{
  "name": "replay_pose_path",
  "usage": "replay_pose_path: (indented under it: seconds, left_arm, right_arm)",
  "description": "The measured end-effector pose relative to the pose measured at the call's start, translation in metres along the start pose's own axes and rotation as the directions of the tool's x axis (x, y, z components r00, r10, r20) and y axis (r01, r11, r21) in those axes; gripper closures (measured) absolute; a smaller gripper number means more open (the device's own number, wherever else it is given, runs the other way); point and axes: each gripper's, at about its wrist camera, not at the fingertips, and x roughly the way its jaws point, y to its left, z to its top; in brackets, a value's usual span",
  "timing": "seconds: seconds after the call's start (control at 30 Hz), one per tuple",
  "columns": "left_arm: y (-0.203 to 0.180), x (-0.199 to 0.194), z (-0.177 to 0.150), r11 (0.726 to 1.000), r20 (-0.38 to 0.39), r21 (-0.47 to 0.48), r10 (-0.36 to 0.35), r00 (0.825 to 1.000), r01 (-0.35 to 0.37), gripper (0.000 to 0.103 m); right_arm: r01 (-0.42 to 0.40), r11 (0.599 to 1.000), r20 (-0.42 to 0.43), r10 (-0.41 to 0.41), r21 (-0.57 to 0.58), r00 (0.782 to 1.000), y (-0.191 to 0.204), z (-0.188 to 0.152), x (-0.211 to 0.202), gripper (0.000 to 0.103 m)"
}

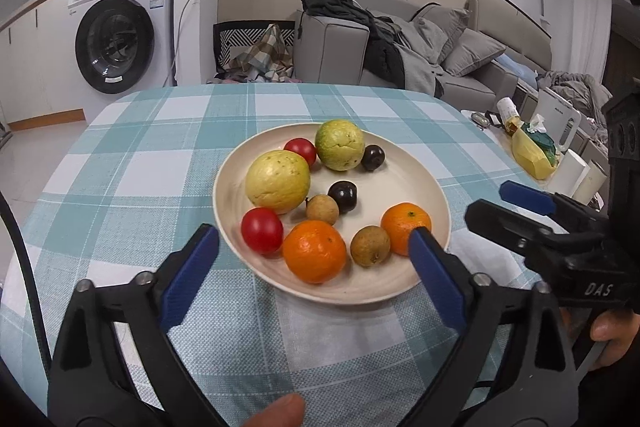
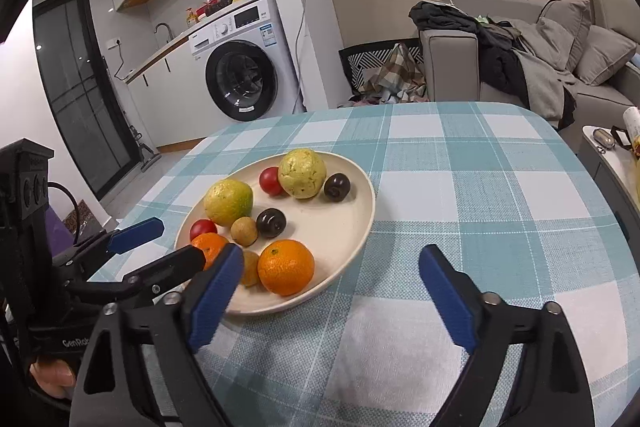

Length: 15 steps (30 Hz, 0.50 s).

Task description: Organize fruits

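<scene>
Both tongs point(image 1: 314, 243) point(image 2: 332, 267) gape over round, glossy fruit on smooth plate point(image 1: 400, 155).

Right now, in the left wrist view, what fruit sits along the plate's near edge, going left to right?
Red tomato → orange → brown longan → second orange, partly behind a gripper finger.

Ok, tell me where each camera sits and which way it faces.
Left wrist: on the left gripper, facing forward over the plate; its open blue fingers, a fingertip below, and the right gripper show.
Right wrist: on the right gripper, facing the tablecloth right of the plate; the left gripper shows at left.
Shared: plate, fruit, washing machine, sofa.
</scene>
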Motion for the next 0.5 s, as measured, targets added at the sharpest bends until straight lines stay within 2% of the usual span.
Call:
replay_pose_path:
  seconds: [0.07,0.27,0.5]
  left_arm:
    - [0.004,-0.006,-0.001,1.0,0.027,-0.013,0.006,1.0,-0.006,0.001]
    - [0.014,-0.018,-0.005,1.0,0.036,-0.018,0.012,0.999,-0.012,0.001]
    - [0.019,-0.033,-0.011,0.999,0.05,-0.004,0.033,0.998,-0.033,0.001]
  right_arm:
    - [-0.007,1.0,0.034,0.007,-0.001,0.999,0.0,-0.001,-0.007,0.0]
    - [-0.074,0.997,0.078,0.075,-0.023,0.994,0.004,-0.006,-0.021,0.0]
    - [-0.082,0.991,0.15,0.097,-0.104,0.984,0.019,-0.012,-0.042,0.0]
